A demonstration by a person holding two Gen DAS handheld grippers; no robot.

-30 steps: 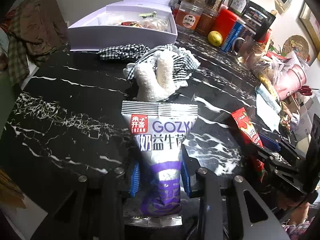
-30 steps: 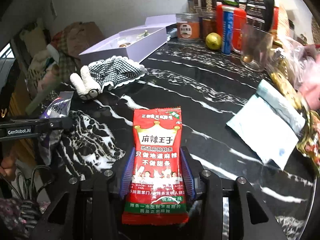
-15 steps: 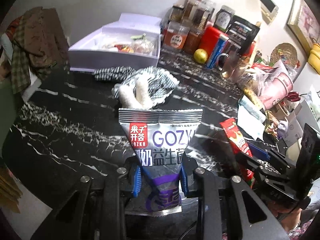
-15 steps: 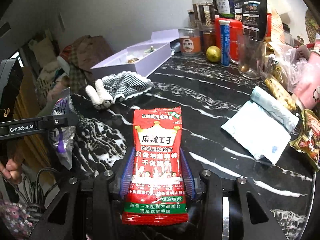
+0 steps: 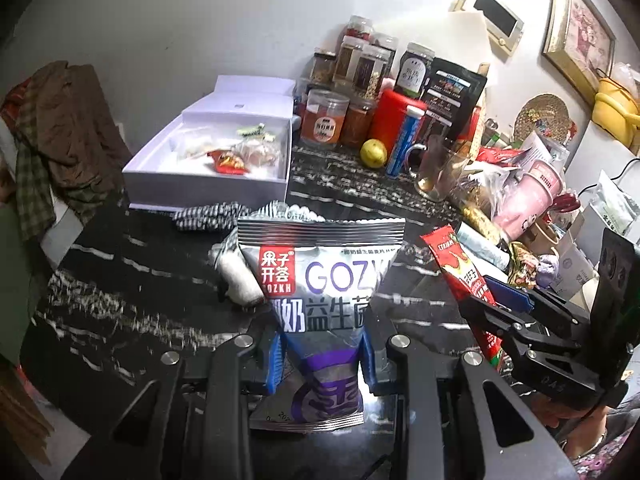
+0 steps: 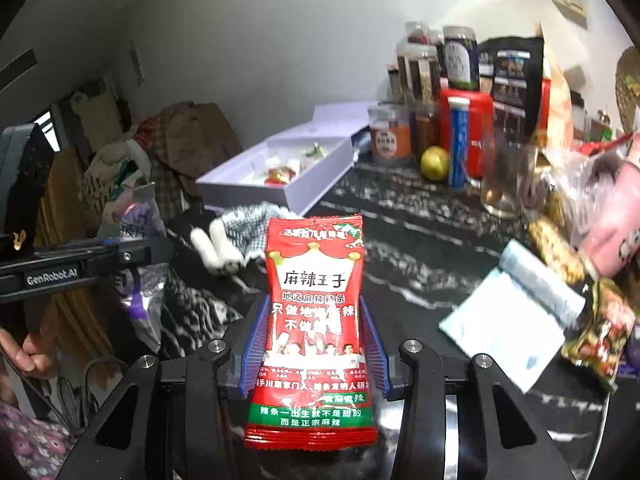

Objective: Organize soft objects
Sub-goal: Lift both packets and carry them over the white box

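Note:
My left gripper (image 5: 320,356) is shut on a silver and purple snack bag (image 5: 320,280), pinched at its narrow lower part and held up above the black marble table (image 5: 120,280). In my right gripper (image 6: 314,344) sits a red spicy-strip packet (image 6: 314,280), gripped by both blue pads and lifted off the table. From the left wrist view the right gripper (image 5: 516,320) and the red packet (image 5: 460,264) show at the right. A checked cloth toy with white fuzzy ears (image 6: 224,240) lies on the table behind both bags. An open white box (image 5: 208,160) holding small snack packs stands beyond it.
Jars, a red canister, a blue tube, a lemon (image 5: 373,153) and a glass mug (image 5: 436,168) crowd the back right. A folded white cloth (image 6: 512,316), snack wrappers and a pink cup (image 5: 532,196) line the right edge. Clothes are piled on a chair (image 5: 60,132) at the left.
Both grippers have risen with their bags, so the table, toy and box now appear lower and farther off. The silver bag is pinched tighter at its lower part.

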